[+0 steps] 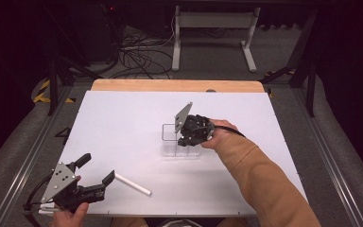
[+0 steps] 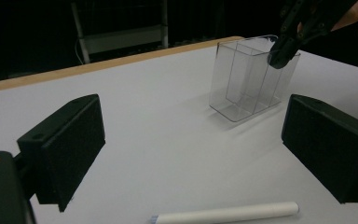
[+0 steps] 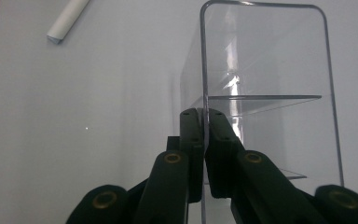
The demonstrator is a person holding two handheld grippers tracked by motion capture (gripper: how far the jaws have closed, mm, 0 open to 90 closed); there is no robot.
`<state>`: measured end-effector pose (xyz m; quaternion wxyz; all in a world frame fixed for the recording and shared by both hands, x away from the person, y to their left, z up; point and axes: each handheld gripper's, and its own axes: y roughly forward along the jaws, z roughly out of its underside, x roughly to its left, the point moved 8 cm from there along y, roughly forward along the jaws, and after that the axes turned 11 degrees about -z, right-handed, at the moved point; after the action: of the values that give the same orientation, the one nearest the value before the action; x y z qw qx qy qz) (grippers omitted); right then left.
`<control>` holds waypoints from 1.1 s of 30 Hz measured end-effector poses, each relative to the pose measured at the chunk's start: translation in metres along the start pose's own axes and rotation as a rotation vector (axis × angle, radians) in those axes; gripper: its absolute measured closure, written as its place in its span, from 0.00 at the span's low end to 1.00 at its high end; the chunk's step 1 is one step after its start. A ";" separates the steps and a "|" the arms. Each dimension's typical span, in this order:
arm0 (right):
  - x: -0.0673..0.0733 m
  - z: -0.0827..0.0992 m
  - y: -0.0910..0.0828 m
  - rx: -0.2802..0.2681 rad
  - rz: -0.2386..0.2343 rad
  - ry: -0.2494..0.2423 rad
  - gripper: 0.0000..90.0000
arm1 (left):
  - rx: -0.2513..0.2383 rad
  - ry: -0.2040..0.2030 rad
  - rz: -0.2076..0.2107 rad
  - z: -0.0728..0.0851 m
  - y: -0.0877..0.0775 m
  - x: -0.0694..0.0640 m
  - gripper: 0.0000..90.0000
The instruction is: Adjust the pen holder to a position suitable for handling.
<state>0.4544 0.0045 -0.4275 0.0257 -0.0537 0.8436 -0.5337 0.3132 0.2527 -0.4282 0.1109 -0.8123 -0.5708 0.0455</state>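
Right gripper: held by the right hand near the middle of the desk, pointing down at the clear organizer.
Right fingers: pressed together on one wall of the clear organizer; thin clear wall pinched between the two pads, one pad outside the wall, the other inside the compartment.
Clear organizer: upright on the white desk surface, open top, transparent walls with inner dividers forming compartments; no contents visible through the walls.
Grip location: upper rim of a long side wall, near one end, as seen in the right gripper view; in the left gripper view the dark finger tips sit at the top edge of the far right corner.
Left gripper: low at the near left corner of the desk, held by the left hand, grey three-cornered plate on top.
Left fingers: spread wide, nothing between the pads.
White stick: lying flat on the desk, just beside the right-hand tip of the left gripper, not touched; near edge of the left gripper view, between and below the spread fingers.
Organizer relative to left fingers: well apart, ahead and to the right.
Stick relative to organizer: apart, on the near side toward the person.
Desk: white surface, wooden strip along the far edge.
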 end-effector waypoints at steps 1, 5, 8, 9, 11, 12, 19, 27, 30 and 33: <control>0.000 -0.002 0.002 0.000 -0.001 -0.008 0.97 | 0.000 0.003 -0.002 0.000 0.000 0.000 0.08; 0.001 -0.008 0.010 0.013 -0.012 -0.016 0.96 | 0.001 0.006 -0.001 0.000 0.000 0.000 0.08; 0.000 -0.011 0.013 0.016 -0.007 -0.014 0.96 | 0.003 0.004 0.000 0.000 0.000 0.000 0.08; 0.000 -0.011 0.014 0.019 -0.007 -0.004 0.96 | 0.003 0.004 0.001 0.000 0.000 -0.001 0.08; -0.001 -0.011 0.015 0.021 -0.006 -0.003 0.96 | 0.003 0.005 0.000 0.000 0.000 0.000 0.08; -0.001 -0.011 0.015 0.021 -0.007 0.004 0.96 | 0.001 0.004 0.000 0.000 0.000 0.000 0.08; 0.000 -0.012 0.019 0.022 -0.008 -0.003 0.96 | 0.003 0.005 0.001 0.000 0.000 0.000 0.08; 0.004 -0.014 0.004 -0.129 0.037 0.052 0.64 | 0.005 0.004 0.000 0.000 0.001 0.000 0.08; 0.009 -0.015 -0.007 -0.252 0.072 0.101 0.47 | -0.002 0.016 0.004 -0.002 0.000 -0.001 0.06; 0.016 -0.018 -0.017 -0.360 0.097 0.149 0.32 | -0.010 0.017 0.008 -0.004 0.000 -0.002 0.06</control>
<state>0.4380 0.0118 -0.4043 -0.0210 0.0228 0.9266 -0.3748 0.3131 0.2504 -0.4240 0.1114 -0.8154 -0.5669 0.0361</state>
